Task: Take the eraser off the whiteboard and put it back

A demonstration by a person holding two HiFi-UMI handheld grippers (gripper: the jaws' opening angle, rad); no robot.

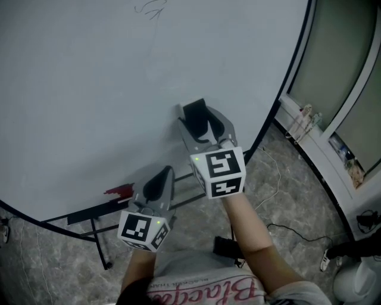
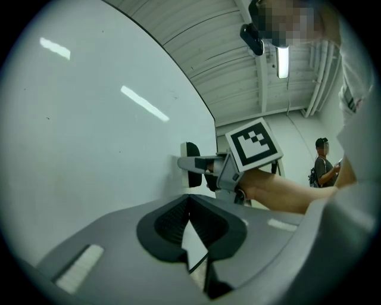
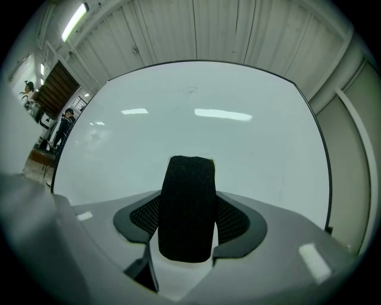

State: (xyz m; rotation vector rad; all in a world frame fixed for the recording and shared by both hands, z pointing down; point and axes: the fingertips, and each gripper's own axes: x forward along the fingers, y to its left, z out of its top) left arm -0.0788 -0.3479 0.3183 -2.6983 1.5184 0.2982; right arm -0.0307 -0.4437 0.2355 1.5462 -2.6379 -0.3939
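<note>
Eraser point(image 3: 186, 208), black felt face toward my right gripper view, sits upright between my right-hand fingers, which are clamped on its two sides. My right gripper point(image 1: 202, 122) points at the whiteboard point(image 1: 89, 89). The left gripper view shows the eraser close against that surface, though I cannot confirm contact. The board ahead of the eraser is plain white and carries ceiling-light reflections, with a faint scribble point(image 1: 152, 9) high up, well apart from the eraser. My left gripper point(image 2: 189, 217) hangs lower and beside the right, fingers together with nothing between them, its marker cube point(image 1: 141, 229) facing up. Below my left gripper, along the board's bottom edge, a dark tray point(image 1: 98, 211) runs leftward with a red item point(image 1: 119, 190) lying on it; I cannot identify that item. A black stand leg point(image 1: 98, 247) drops from the tray to the mottled floor point(image 1: 297, 196). Thin cables point(image 1: 280, 229) trail across the floor to the right of my arm, near the window frame point(image 1: 333, 119). One person point(image 2: 323, 164) stands in the background beyond my right forearm, and other people point(image 3: 62, 128) stand far off to the left of the board.
</note>
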